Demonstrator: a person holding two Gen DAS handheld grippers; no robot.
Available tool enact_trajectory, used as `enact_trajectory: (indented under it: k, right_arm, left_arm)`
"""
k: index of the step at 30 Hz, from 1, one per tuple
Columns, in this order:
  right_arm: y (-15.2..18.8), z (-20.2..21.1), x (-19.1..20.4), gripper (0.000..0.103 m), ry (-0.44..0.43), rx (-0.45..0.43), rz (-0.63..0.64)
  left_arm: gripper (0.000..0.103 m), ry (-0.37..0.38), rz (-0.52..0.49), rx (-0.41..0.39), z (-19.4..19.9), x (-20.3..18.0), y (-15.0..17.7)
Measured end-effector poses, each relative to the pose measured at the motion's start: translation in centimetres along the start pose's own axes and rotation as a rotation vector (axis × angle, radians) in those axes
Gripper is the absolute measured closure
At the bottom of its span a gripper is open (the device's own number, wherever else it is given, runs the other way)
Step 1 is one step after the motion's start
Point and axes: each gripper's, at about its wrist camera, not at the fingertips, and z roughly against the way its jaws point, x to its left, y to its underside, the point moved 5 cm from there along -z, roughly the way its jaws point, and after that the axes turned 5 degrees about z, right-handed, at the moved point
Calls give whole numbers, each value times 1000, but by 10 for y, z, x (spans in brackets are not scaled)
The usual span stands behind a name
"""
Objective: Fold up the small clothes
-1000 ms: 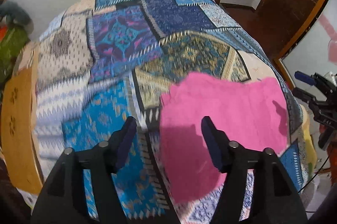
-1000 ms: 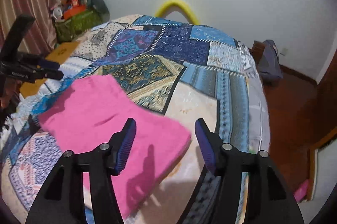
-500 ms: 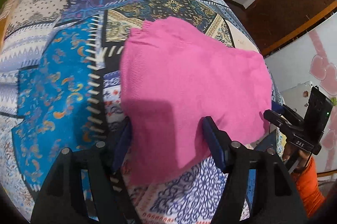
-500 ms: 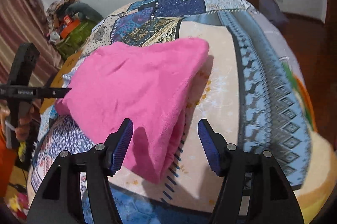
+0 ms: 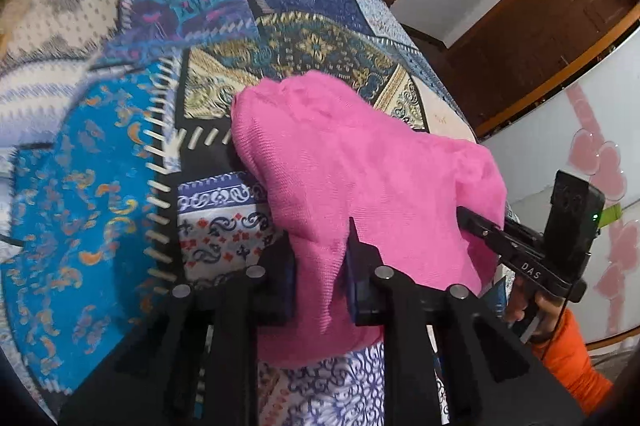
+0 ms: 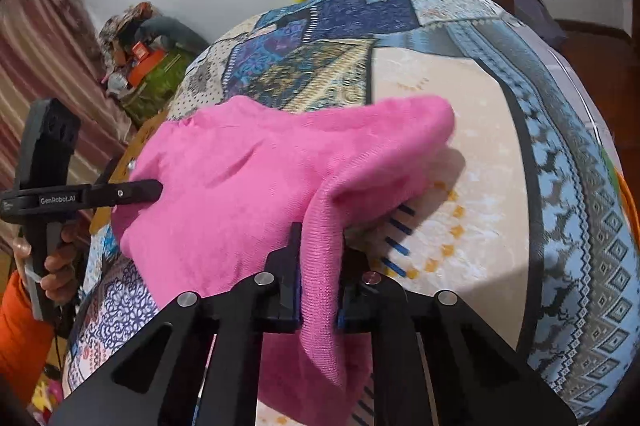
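- Left gripper (image 5: 320, 278) and right gripper (image 6: 318, 282) each pinched the near edge of the pink garment (image 5: 360, 162), lying on the patchwork bedspread (image 5: 100, 186).
- Risk: uneven lifting could bunch the knit, skewing the fold.

Plain hot-pink knit garment (image 5: 360, 162) on blue/teal/cream/gold patchwork-print bedspread (image 5: 100, 186) w/ paisley & floral motifs; black plastic grippers w/ blue pads (image 6: 289, 292).
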Motion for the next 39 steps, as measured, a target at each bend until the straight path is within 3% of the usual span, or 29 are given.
enact_trajectory:
  k: [8,14,18,24,27,29,32,33,35,37,39]
  right_arm:
    - [-17,63,61,95,-64,-103,121]
    - [-22,91,121,95,-139,-149,183]
    - [-9,84,148,95,-163,-114,208]
    - [29,42,150,95,-177,7,167]
    - [47,26,138,94,-154,65,145]
    - [53,24,132,93,-156,85,126]
    - [57,28,123,93,-73,102,158]
    - [58,31,119,93,-43,106,167]
    - [57,39,114,91,24,104,192]
    - [51,53,115,82,95,70,228]
    - [42,63,121,66,126,22,256]
  left_arm:
    - [85,-34,-59,-160,99,-20,16]
    - [85,-76,-62,-249,173,-7,51]
    - [85,-91,-23,-235,182,17,74]
    - [85,-101,43,-127,147,62,118]
    - [82,-89,55,-84,130,80,136]
    - [71,-83,64,-86,131,88,143]
    - [68,-203,61,-127,143,106,146]
    - [68,-285,47,-137,149,114,147]
    - [68,-369,38,-135,157,125,148]
    - [68,-390,38,-144,167,127,149]
    - [68,-384,28,-164,175,124,147]
